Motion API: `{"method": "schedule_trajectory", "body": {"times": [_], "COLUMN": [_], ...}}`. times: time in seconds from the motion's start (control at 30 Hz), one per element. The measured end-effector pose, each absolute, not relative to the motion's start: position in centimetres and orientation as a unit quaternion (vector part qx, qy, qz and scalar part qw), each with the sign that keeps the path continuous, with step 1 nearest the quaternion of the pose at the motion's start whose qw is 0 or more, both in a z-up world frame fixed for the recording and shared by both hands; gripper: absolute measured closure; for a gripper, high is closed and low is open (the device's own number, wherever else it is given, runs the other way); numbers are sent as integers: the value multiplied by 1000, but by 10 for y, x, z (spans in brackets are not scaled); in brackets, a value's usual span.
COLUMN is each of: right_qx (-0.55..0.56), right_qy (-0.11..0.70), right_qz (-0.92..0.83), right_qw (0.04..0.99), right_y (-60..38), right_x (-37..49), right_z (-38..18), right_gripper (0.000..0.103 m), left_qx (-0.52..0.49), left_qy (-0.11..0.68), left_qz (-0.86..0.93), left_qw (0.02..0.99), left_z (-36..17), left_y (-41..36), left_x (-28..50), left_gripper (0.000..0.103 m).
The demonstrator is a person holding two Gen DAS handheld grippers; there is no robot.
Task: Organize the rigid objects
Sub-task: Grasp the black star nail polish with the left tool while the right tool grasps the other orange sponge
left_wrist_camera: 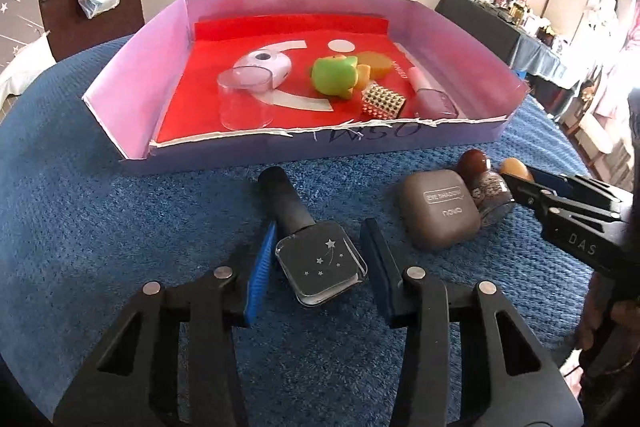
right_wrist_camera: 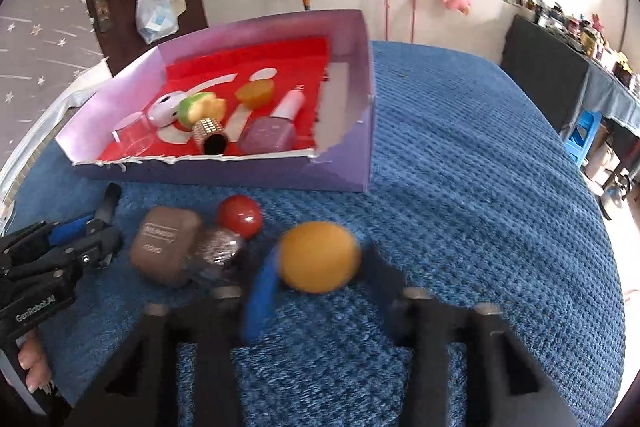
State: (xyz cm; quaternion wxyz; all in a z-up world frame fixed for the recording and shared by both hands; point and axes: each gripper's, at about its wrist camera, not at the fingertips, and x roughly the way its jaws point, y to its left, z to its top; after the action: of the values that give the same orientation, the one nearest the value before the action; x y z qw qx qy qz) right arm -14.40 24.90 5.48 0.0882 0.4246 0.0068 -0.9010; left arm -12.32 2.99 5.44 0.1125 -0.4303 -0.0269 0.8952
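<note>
A purple box (left_wrist_camera: 280, 147) with a red floor sits on the blue cloth and holds several small items. My left gripper (left_wrist_camera: 320, 259) straddles a black nail polish bottle (left_wrist_camera: 316, 259) with a star print lying on the cloth; the jaws stand a little apart from its sides. My right gripper (right_wrist_camera: 320, 267) is around an orange ball (right_wrist_camera: 318, 255), pads close against it; the view is blurred. The right gripper also shows in the left wrist view (left_wrist_camera: 516, 187). A brown eyeshadow case (left_wrist_camera: 438, 211), a glittery bottle (left_wrist_camera: 494, 191) and its red-brown round cap (right_wrist_camera: 239, 215) lie between the grippers.
In the box lie a clear cup (left_wrist_camera: 244, 97), a white device (left_wrist_camera: 264, 67), a green toy (left_wrist_camera: 334, 79), a studded tube (left_wrist_camera: 382, 103), an orange puck (left_wrist_camera: 374, 65) and a pink polish bottle (left_wrist_camera: 434, 99). Blue cloth spreads to the right (right_wrist_camera: 480, 187).
</note>
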Motion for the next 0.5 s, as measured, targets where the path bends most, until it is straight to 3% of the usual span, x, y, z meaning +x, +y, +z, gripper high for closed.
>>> {"method": "schedule_trajectory", "body": {"times": [0.5], "right_qx": [396], "right_qy": [8], "right_qz": [-913], "right_qw": [101], "right_y": [243], "right_x": [-136], "right_z": [75], "right_gripper": [63], "left_qx": [-402], "left_qy": [-8], "left_qz": [908], "left_qw": [120], "left_z": [74], "left_y": [33], "left_x": [-117], "left_gripper": [63]}}
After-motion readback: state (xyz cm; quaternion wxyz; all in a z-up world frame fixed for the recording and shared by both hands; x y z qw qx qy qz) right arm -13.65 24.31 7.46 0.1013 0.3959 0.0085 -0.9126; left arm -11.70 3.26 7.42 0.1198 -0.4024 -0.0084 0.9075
